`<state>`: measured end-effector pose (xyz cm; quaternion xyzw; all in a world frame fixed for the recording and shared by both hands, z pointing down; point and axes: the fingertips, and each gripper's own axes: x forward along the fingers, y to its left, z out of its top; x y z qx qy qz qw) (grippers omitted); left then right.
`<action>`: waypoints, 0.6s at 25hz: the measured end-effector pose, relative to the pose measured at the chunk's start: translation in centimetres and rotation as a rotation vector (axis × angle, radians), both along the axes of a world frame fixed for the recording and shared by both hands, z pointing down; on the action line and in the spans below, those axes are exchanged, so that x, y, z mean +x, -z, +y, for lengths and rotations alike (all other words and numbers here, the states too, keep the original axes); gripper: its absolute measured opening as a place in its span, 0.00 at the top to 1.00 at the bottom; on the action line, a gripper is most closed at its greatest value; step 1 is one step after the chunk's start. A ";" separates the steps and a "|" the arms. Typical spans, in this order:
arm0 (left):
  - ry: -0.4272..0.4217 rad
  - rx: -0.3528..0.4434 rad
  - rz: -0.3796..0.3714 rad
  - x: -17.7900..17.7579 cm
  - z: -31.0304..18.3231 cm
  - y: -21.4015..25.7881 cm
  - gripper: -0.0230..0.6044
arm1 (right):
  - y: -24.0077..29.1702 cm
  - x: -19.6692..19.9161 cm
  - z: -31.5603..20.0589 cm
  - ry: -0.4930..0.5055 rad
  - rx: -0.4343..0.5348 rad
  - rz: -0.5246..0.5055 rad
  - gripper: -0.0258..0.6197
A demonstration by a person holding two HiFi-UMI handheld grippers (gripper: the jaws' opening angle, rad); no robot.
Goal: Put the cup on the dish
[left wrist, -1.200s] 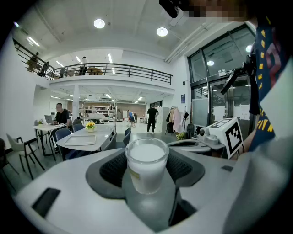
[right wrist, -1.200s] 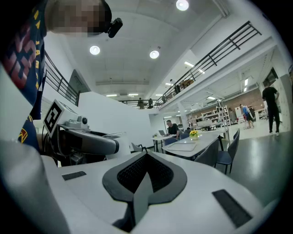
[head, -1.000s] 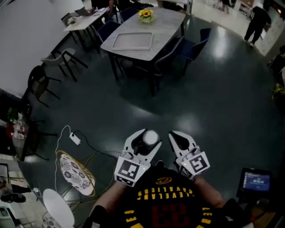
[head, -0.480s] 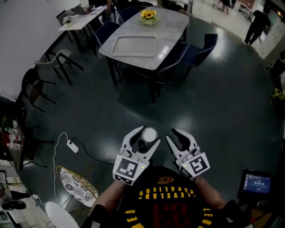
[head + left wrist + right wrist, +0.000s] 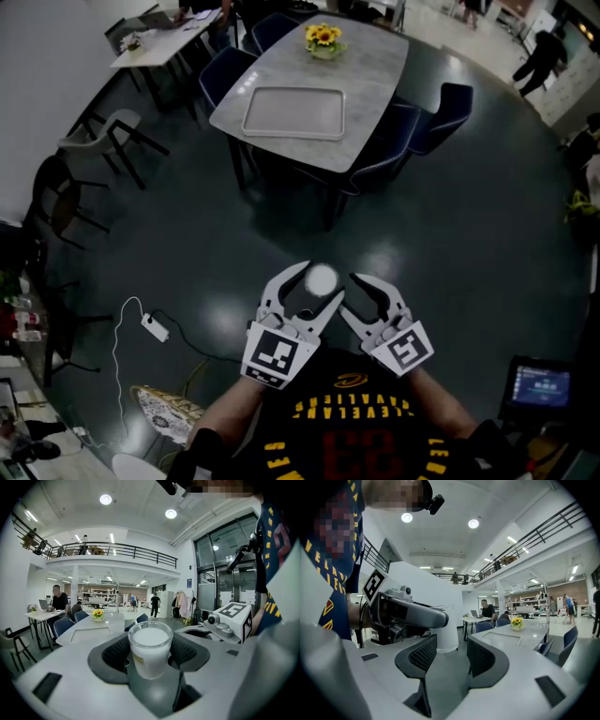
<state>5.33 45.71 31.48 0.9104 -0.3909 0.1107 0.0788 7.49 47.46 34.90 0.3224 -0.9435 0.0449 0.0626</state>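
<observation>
My left gripper (image 5: 314, 286) is shut on a clear cup (image 5: 322, 278) filled with something white, held upright over the dark floor. In the left gripper view the cup (image 5: 150, 651) stands between the two black pads. Just to its right, my right gripper (image 5: 368, 292) has its jaws opening, with nothing between them (image 5: 451, 656); the cup (image 5: 446, 637) shows past its left jaw. Ahead, a grey tray (image 5: 294, 112) lies on a grey table (image 5: 375, 84), with yellow flowers (image 5: 324, 39) at the far end. I see no other dish.
Blue chairs (image 5: 441, 112) stand around the table, and grey chairs (image 5: 112, 131) sit to the left. A white adapter and cable (image 5: 155, 326) lie on the floor at lower left beside a patterned round table (image 5: 169, 412). A small screen (image 5: 536, 386) glows at lower right.
The table with the tray has come nearer in the head view. The right gripper's jaws have spread apart. The cup stays held in the left gripper.
</observation>
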 end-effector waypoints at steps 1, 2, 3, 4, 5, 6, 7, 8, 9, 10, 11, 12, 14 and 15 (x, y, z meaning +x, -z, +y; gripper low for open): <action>-0.003 0.001 0.002 -0.5 -0.7 0.0 0.54 | -0.1 -0.7 -0.7 0.001 -0.004 -0.005 0.67; -0.004 0.001 0.003 -1.0 -1.2 -0.1 0.54 | -0.2 -1.2 -1.3 0.001 -0.008 -0.009 0.67; -0.005 -0.002 0.007 -1.4 -1.7 -0.2 0.54 | -0.3 -1.7 -1.7 0.004 -0.012 -0.010 0.67; -0.006 -0.006 0.012 -1.7 -2.1 -0.3 0.54 | -0.5 -2.1 -2.1 0.010 -0.014 -0.009 0.67; -0.007 -0.011 0.018 -2.0 -2.4 -0.4 0.54 | -0.6 -2.4 -2.3 0.018 -0.013 -0.005 0.67; -0.009 -0.013 0.022 -2.2 -2.7 -0.4 0.54 | -0.6 -2.8 -2.6 0.026 -0.011 -0.001 0.67; -0.010 -0.014 0.022 -2.3 -3.0 -0.4 0.54 | -0.7 -3.1 -2.7 0.034 -0.010 0.005 0.67; -0.011 -0.012 0.020 -2.4 -3.3 -0.4 0.54 | -0.7 -3.4 -2.9 0.039 -0.010 0.012 0.67; -0.011 -0.009 0.016 -2.5 -3.7 -0.3 0.54 | -0.8 -3.8 -3.2 0.042 -0.010 0.019 0.67; -0.011 -0.007 0.012 -2.7 -4.0 -0.4 0.54 | -0.8 -4.1 -3.4 0.044 -0.011 0.024 0.67; -0.012 -0.008 0.009 -2.7 -4.4 -0.5 0.54 | -1.0 -4.3 -3.7 0.044 -0.013 0.025 0.67; -0.013 -0.011 0.006 -2.7 -4.8 -0.7 0.54 | -1.2 -4.5 -4.2 0.044 -0.016 0.023 0.67; -0.016 -0.018 -0.001 -2.3 -5.8 -1.2 0.54 | -1.7 -4.4 -5.3 0.043 -0.024 0.013 0.67; -0.016 -0.021 -0.004 -2.1 -6.2 -1.3 0.54 | -1.9 -4.4 -5.9 0.043 -0.028 0.009 0.67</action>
